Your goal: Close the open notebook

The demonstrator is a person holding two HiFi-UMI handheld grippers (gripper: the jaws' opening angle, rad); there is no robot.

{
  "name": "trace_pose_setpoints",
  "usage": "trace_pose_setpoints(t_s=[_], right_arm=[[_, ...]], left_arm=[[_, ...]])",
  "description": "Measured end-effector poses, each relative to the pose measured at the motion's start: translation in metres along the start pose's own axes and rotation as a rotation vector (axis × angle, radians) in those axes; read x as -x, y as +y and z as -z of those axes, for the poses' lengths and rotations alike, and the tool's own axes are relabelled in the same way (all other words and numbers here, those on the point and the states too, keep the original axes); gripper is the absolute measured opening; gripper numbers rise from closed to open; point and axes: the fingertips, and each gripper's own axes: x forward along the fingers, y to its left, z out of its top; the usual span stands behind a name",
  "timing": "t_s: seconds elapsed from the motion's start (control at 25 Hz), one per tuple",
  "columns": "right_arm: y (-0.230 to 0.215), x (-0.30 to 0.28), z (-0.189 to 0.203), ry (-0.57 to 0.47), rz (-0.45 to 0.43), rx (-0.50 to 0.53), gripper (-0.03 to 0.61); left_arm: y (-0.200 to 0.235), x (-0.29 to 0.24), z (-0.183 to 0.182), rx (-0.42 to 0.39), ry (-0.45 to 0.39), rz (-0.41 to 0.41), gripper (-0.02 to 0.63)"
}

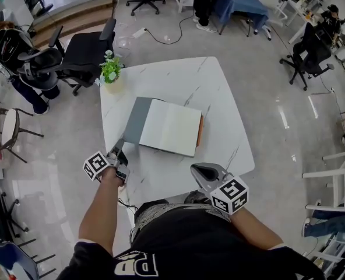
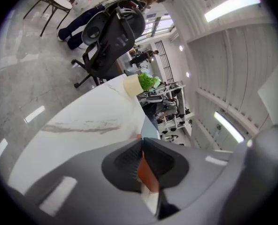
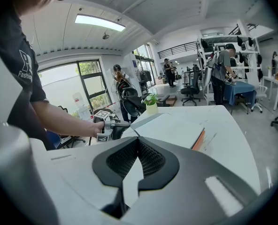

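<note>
My left hand-held gripper (image 1: 120, 148) sits low over the near left part of the white marble counter (image 1: 222, 86); in the left gripper view its jaws are pressed together at the tips with nothing held, and a strip of orange shows through the slit behind them. My right hand-held gripper (image 1: 198, 169) hangs at the counter's near edge; the right gripper view shows its dark ribbed jaws closed tip to tip as well, empty.

The notebook (image 1: 169, 127) lies open and flat ahead of both; it is ahead and to the right of the left hand-held gripper, whose tips are just beside its near left corner, and ahead and slightly left of the right one, near but apart. Its grey cover is folded out on the side toward my left hand-held gripper; the blank white page faces up; an orange edge runs down the side toward my right one.

Beyond the left hand-held gripper, at the counter's far corner, stands a small potted plant (image 1: 110, 69); past it, on the floor, a black office chair (image 1: 85, 57).
</note>
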Motion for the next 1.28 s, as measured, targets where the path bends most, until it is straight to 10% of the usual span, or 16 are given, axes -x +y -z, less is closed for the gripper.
trace_pose_setpoints(t_s=[1.28], right_arm=[[0.003, 0.021, -0.004, -0.044, -0.028, 0.018, 0.0]], left_arm=[[-0.175, 0.015, 0.032, -0.439, 0.066, 0.197, 0.064]])
